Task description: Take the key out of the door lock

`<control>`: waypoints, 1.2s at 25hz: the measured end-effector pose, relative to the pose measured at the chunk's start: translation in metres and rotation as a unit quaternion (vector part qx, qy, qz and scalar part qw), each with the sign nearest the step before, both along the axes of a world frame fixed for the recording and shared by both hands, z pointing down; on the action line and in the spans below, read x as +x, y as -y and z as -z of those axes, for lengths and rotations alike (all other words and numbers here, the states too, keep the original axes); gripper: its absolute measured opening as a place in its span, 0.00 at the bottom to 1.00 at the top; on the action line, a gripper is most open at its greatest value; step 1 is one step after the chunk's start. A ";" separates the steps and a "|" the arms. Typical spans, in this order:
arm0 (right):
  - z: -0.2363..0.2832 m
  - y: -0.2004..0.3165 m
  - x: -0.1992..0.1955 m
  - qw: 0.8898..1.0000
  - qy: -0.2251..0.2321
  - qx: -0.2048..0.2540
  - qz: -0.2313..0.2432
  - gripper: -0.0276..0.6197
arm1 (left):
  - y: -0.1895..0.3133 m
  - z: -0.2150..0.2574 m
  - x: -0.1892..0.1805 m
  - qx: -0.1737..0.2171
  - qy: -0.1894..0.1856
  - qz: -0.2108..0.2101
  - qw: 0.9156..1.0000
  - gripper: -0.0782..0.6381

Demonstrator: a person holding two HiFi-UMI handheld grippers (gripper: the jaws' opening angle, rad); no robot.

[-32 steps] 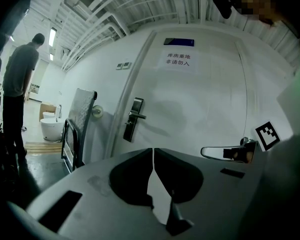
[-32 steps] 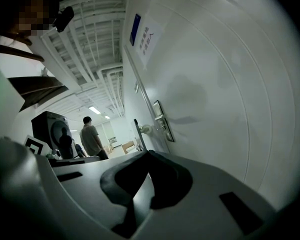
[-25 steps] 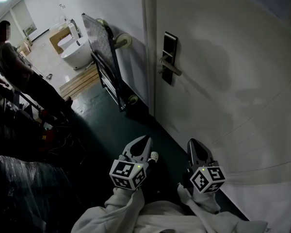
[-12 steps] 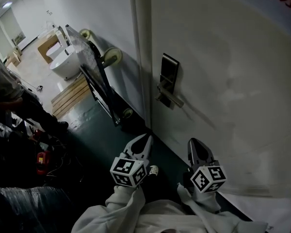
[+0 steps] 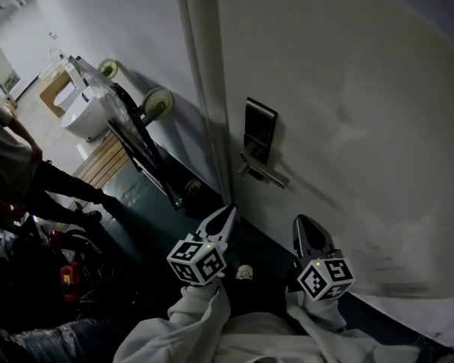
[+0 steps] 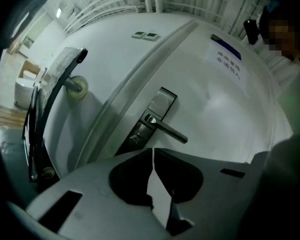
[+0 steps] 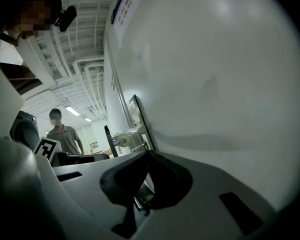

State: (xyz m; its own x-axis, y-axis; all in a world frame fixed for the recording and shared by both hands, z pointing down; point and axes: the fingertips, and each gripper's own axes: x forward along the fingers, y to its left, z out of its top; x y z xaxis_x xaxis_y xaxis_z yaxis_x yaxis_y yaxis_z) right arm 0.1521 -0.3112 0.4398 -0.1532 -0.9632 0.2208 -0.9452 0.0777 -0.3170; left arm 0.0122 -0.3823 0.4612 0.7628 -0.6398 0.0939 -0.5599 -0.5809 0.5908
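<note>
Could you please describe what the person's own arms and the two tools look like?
Both arms are covered by pale, whitish long sleeves. The left tool and the right tool have light grey jaws that taper to a point, with dark recesses on the inner side. Each carries a cube with black-and-white square markers. No cables show.

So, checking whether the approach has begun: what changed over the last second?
The lock plate and its handle have slid down the head view toward both grippers as the door draws nearer. The bystander has drifted to the left edge. Nothing was taken hold of; the left gripper and right gripper stay shut, short of the lock plate.
</note>
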 end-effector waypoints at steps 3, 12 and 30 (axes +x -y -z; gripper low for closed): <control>-0.001 0.003 -0.003 1.000 -0.003 -0.006 -0.002 0.12 | 0.011 -0.005 0.004 -0.055 -0.068 -0.011 0.996 0.14; -0.001 0.003 -0.008 1.000 -0.006 -0.016 0.002 0.12 | 0.036 -0.020 0.020 -0.181 -0.200 -0.015 0.963 0.32; -0.002 -0.002 0.000 1.000 -0.014 -0.022 -0.015 0.12 | 0.101 -0.041 0.040 -0.245 -0.317 0.039 0.915 0.22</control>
